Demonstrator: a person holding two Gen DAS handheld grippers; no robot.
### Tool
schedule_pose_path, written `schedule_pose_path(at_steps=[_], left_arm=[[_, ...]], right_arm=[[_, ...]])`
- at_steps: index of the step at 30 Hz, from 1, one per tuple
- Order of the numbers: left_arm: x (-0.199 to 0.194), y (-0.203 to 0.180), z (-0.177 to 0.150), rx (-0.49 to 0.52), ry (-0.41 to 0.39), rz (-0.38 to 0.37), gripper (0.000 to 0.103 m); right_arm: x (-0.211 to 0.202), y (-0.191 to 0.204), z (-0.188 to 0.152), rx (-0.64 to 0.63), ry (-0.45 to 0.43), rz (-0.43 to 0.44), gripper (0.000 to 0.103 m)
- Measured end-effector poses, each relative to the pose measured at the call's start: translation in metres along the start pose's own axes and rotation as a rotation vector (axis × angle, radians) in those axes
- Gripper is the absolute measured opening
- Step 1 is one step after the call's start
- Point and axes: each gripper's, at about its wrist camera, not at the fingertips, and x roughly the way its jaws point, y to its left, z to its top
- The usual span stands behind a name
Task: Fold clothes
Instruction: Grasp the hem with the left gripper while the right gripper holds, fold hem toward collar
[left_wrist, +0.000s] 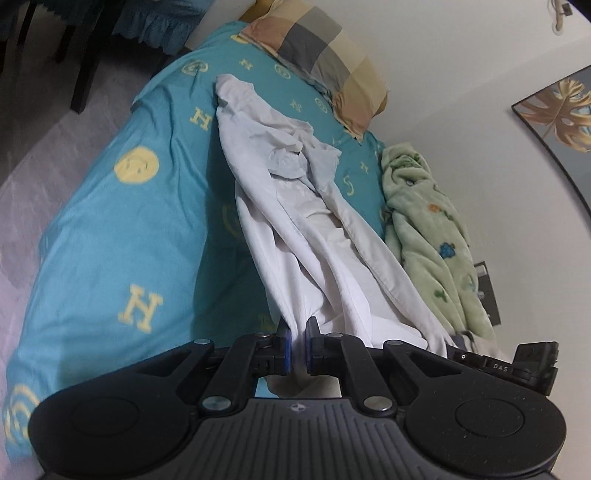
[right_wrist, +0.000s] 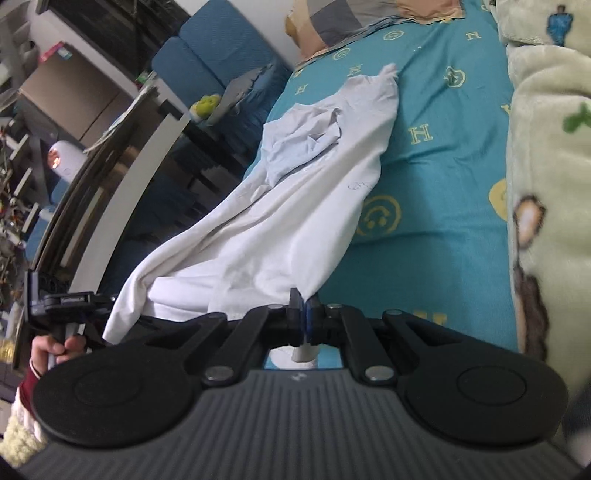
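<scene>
Teal bedsheet (left_wrist: 110, 221), yellow letter and smiley print, covering the bed. Left gripper (left_wrist: 298, 341): fingers clenched on a bunched edge of the white garment (left_wrist: 295, 236), cloth pinched between the blue pads. Garment: white, crumpled, lifted at the near end and trailing away across the sheet toward the checked pillow (left_wrist: 328, 62) at the head of the bed. Green fleece blanket (left_wrist: 432, 236), heaped along the wall side, just beside the garment. Framed leaf picture (left_wrist: 561, 110) on the wall. Right gripper (right_wrist: 305, 317): fingers likewise clamped on another near edge of the same garment, fabric stretched between the two grips.
</scene>
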Motion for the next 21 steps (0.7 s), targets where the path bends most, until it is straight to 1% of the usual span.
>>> schedule_pose_path(at_steps=[4, 5, 7, 10, 15, 18, 21], left_arm=[[-0.016, 0.0, -0.031, -0.041, 0.017, -0.033, 0.007], [-0.017, 0.001, -0.034, -0.047, 0.013, -0.039, 0.007], [-0.014, -0.001, -0.029, -0.046, -0.007, -0.042, 0.007], [-0.005, -0.01, -0.001, -0.01, -0.067, -0.041, 0.007], [0.034, -0.009, 0.069, -0.031, -0.175, -0.064, 0.008], [0.071, -0.006, 0.111, -0.025, -0.206, -0.041, 0.008], [0.115, 0.009, 0.145, 0.005, -0.201, 0.008, 0.008]], right_arm=[[-0.015, -0.008, -0.032, 0.046, 0.027, 0.008, 0.004], [-0.015, -0.012, -0.034, 0.07, 0.026, 0.012, 0.004], [-0.012, -0.017, -0.029, 0.101, 0.01, 0.019, 0.004], [-0.002, -0.021, -0.004, 0.131, -0.038, 0.017, 0.004], [0.032, -0.028, 0.062, 0.166, -0.143, 0.004, 0.004], [0.062, -0.036, 0.1, 0.166, -0.184, -0.025, 0.004], [0.099, -0.052, 0.132, 0.169, -0.194, -0.05, 0.004]])
